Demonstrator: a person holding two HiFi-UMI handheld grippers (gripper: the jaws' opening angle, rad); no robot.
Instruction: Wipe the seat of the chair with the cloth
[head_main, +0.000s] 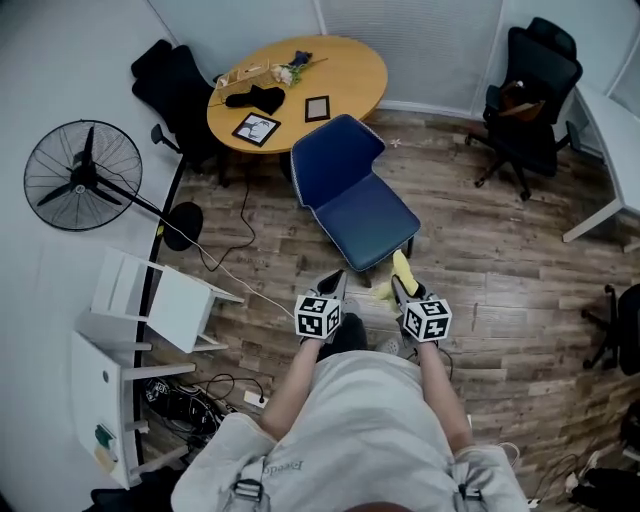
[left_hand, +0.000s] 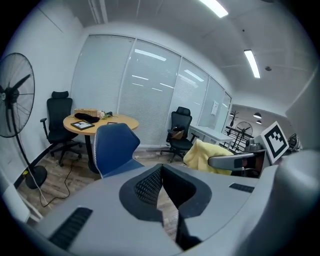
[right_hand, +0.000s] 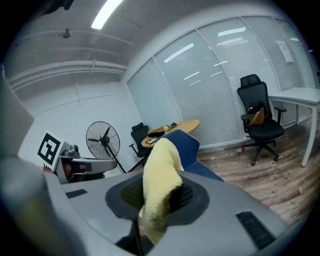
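Observation:
The blue chair (head_main: 368, 218) stands on the wood floor just ahead of me, its seat facing me; it also shows as the blue chair (left_hand: 114, 146) in the left gripper view and the blue chair (right_hand: 188, 144) in the right gripper view. My right gripper (head_main: 401, 277) is shut on a yellow cloth (head_main: 402, 267), which drapes out over the jaws as the yellow cloth (right_hand: 159, 175). My left gripper (head_main: 331, 280) hangs beside it, shut with nothing in it, the jaws meeting at the tip (left_hand: 161, 169). Both grippers hover short of the seat's front edge.
A round wooden table (head_main: 345, 72) with picture frames and a black cloth stands behind the chair. A pedestal fan (head_main: 84, 175) and white shelf unit (head_main: 150, 300) are at the left, with a cable (head_main: 240, 262) across the floor. A black office chair (head_main: 527, 95) and white desk (head_main: 604, 130) are at the right.

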